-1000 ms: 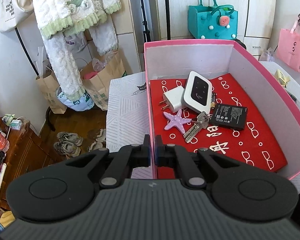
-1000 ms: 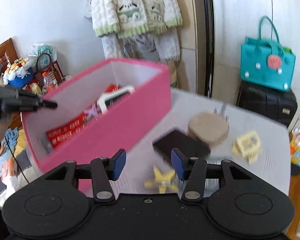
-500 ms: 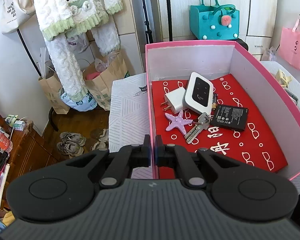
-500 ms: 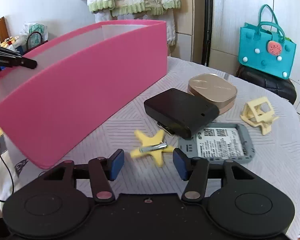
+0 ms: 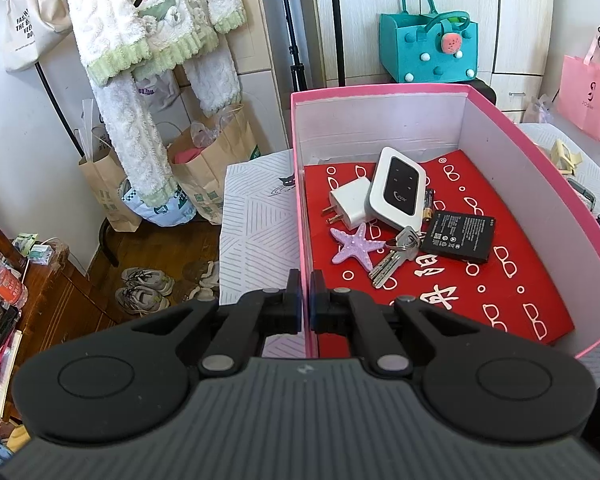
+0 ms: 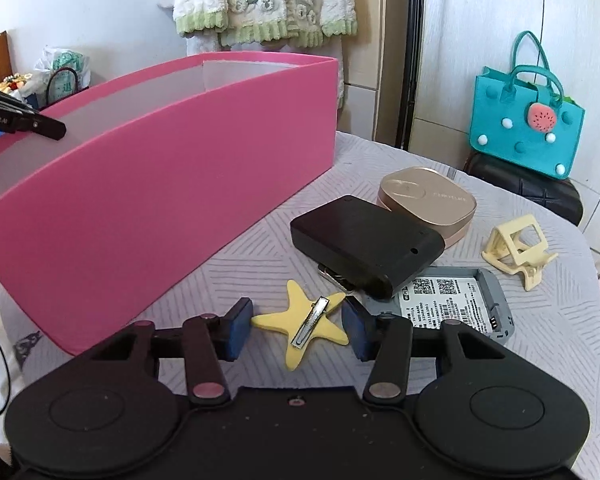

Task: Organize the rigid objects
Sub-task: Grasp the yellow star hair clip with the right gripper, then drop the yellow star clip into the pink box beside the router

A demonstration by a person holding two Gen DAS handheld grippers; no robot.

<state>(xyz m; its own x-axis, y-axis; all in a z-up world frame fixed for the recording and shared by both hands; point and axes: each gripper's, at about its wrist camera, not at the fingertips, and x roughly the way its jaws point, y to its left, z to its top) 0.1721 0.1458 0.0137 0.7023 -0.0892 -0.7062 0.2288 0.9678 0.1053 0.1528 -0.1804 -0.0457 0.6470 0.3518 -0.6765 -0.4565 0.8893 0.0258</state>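
Observation:
My left gripper (image 5: 305, 304) is shut on the near left wall of the pink box (image 5: 380, 128) and holds it still. Inside on the red lining lie a white router (image 5: 398, 192), a white plug (image 5: 350, 204), a purple starfish (image 5: 356, 246), keys (image 5: 392, 258) and a black battery (image 5: 458, 236). My right gripper (image 6: 298, 322) is low over the table. Its jaws are closing with a yellow starfish hair clip (image 6: 296, 328) between them. The blue pads stand right at the clip's arm tips, and the clip lies flat on the cloth.
Beyond the clip lie a black power bank (image 6: 364, 248), a gold case (image 6: 428, 200), a grey router cover (image 6: 456, 300) and a cream claw clip (image 6: 518, 248). The pink box (image 6: 160, 200) stands close on the left. The table edge runs along the right.
My right gripper came down from above the table to the yellow starfish clip, which now sits between its jaws. The left gripper and the box have not moved.

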